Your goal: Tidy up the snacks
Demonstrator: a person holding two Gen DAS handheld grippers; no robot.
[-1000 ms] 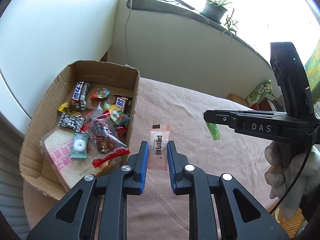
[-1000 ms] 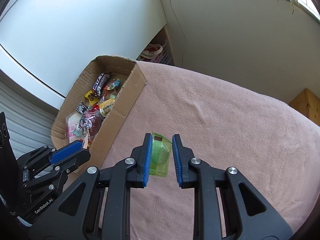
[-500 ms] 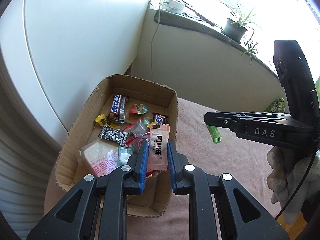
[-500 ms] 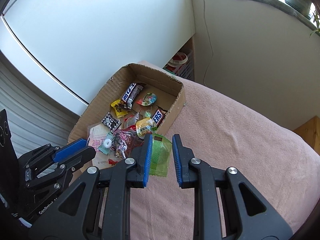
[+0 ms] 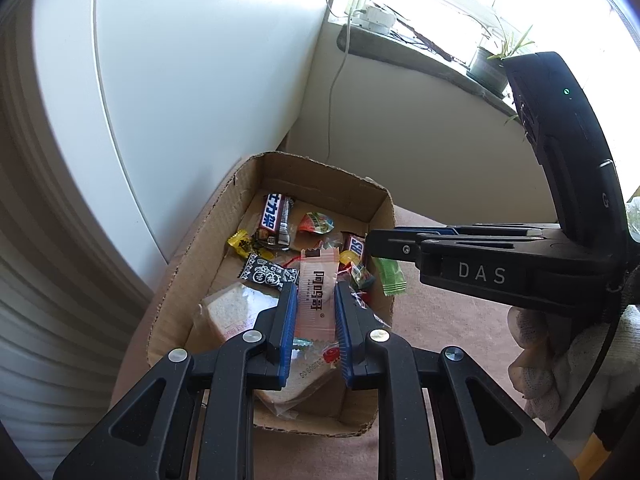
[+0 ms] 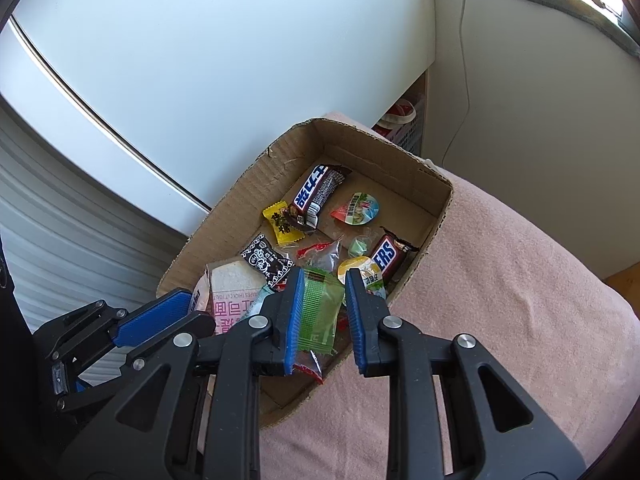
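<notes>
Left claw (image 5: 316, 312): your pads pinch the pink candy packet (image 5: 317, 296), held above the cardboard box (image 5: 188, 264) | right claw (image 6: 322, 304): you clamp the green wafer packet (image 6: 320, 312) over the box's near right side | box: sits on pink cloth (image 6: 500, 300), holding assorted snacks.

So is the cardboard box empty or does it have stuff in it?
It has stuff in it. The cardboard box holds a Snickers bar, a yellow candy, wrapped toast and more, with bare floor showing between them.

Home: sunny windowsill (image 5: 420, 54) with potted plant (image 5: 490, 66), pink blanket (image 6: 500, 300), snack-filled cardboard box (image 6: 372, 148).
</notes>
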